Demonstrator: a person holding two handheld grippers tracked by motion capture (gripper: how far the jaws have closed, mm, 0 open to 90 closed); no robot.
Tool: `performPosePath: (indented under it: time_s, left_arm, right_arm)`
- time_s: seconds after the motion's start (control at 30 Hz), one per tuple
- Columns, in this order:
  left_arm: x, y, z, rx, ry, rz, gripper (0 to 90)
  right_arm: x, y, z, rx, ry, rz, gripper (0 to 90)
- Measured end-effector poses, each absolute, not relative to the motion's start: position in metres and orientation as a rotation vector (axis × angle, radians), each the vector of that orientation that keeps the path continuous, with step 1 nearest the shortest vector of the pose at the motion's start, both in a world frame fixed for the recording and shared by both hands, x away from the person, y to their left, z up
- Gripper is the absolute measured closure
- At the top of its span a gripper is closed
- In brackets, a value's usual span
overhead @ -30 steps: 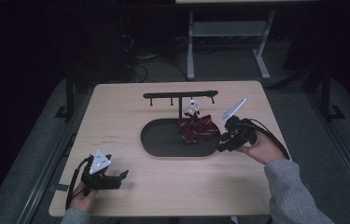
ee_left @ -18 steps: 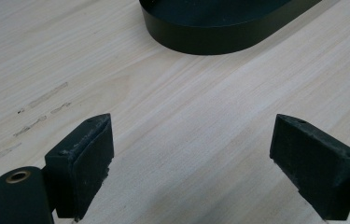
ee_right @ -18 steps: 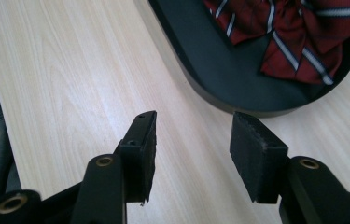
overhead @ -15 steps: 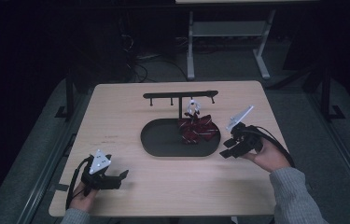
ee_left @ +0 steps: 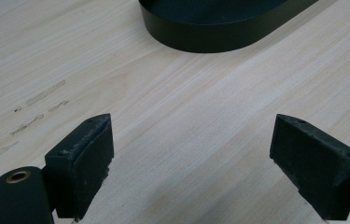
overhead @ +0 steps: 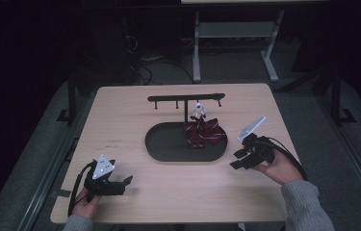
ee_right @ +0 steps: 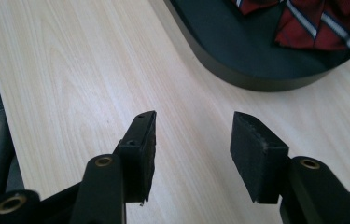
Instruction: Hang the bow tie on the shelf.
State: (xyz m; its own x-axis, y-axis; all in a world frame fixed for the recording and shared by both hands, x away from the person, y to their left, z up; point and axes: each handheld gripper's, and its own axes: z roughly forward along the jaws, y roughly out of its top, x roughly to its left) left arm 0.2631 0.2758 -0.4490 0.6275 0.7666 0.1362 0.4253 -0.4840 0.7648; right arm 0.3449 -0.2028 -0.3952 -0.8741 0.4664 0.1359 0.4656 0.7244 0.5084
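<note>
Beside the black oval tray (overhead: pixel 168 149) in the high view, the red striped cloth (overhead: pixel 204 134) lies at its right end nearer the released right claw (overhead: pixel 240 159), whose own view shows that cloth (ee_right: pixel 303 21) ahead and rightward, jaws empty

The high view looks forward and down over the whole table (overhead: pixel 135 103) from afar. Both gripper views skim low and close over the wood, sharing the black tray (ee_left: pixel 219 32).
</note>
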Motion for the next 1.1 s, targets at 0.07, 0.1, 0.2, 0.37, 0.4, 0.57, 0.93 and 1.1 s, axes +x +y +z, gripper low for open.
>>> performPosePath:
  time_s: [0.07, 0.1, 0.2, 0.37, 0.4, 0.57, 0.93, 1.1]
  left_arm:
    - [0.263, 0.276, -0.449, 2.137, 0.928, 0.615, 13.3]
    - [0.263, 0.276, -0.449, 2.138, 0.927, 0.615, 13.3]
    - [0.263, 0.276, -0.449, 2.139, 0.927, 0.613, 13.3]
    - [0.263, 0.276, -0.45, 2.134, 0.929, 0.614, 13.3]
    - [0.263, 0.276, -0.45, 2.133, 0.928, 0.614, 13.3]
    - [0.264, 0.276, -0.45, 2.135, 0.929, 0.612, 13.3]
    - [0.263, 0.277, -0.449, 2.148, 0.928, 0.61, 13.3]
    - [0.263, 0.276, -0.45, 2.137, 0.93, 0.611, 13.3]
  right_arm:
    - [0.342, -0.204, -0.396, 0.817, 2.918, 0.863, 49.8]
    - [0.341, -0.205, -0.397, 0.81, 2.913, 0.87, 49.8]
    - [0.338, -0.207, -0.399, 0.819, 2.913, 0.87, 49.8]
    - [0.331, -0.212, -0.404, 0.824, 2.906, 0.893, 49.9]
    - [0.329, -0.213, -0.405, 0.835, 2.908, 0.891, 49.9]
    - [0.324, -0.216, -0.41, 0.835, 2.902, 0.909, 49.9]
    - [0.311, -0.223, -0.422, 0.862, 2.892, 0.948, 49.6]
    - [0.306, -0.225, -0.427, 0.883, 2.885, 0.952, 49.6]
